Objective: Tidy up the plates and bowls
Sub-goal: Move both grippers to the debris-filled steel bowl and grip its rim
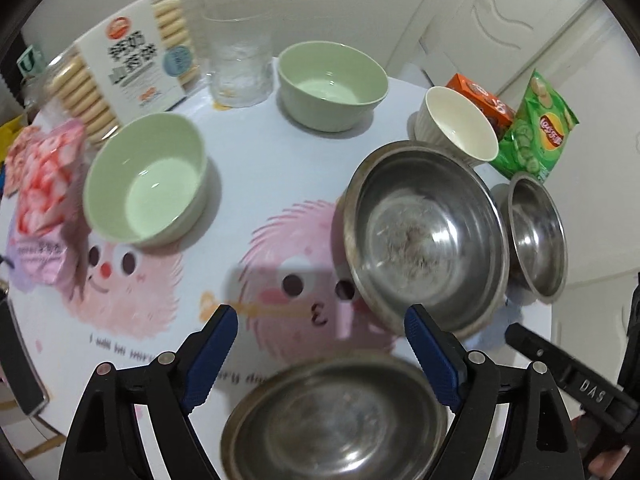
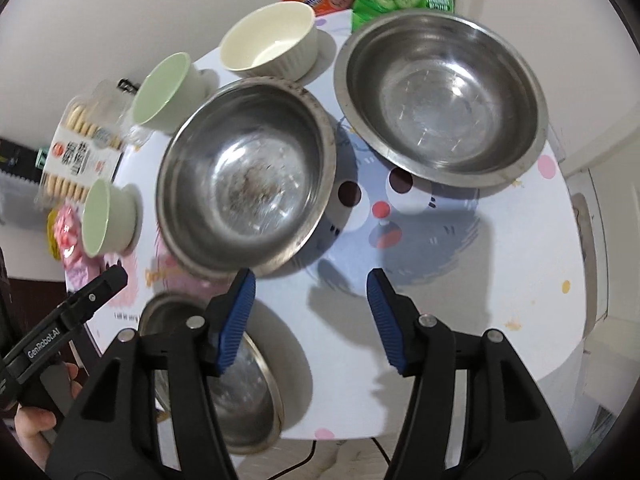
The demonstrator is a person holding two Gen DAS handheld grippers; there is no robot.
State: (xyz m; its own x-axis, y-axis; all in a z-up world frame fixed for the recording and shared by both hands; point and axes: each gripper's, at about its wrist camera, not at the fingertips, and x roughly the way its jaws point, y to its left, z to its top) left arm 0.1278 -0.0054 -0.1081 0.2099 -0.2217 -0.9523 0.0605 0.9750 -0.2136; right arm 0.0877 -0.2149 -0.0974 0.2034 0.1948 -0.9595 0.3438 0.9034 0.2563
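one steel bowl (image 1: pixel 336 420) seemingly under open left claw (image 1: pixel 320 348)

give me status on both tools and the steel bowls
Left tool open, empty. Right tool open, empty. Three steel bowls apart, unstacked. Nothing blocking.

We are in a home, at a small dining spot: a desk (image 1: pixel 248 168) under a cartoon-printed cloth carries snack packets such as a biscuit box (image 1: pixel 132 60) at upper left, while a white panelled door (image 1: pixel 500 20) fills the upper right.
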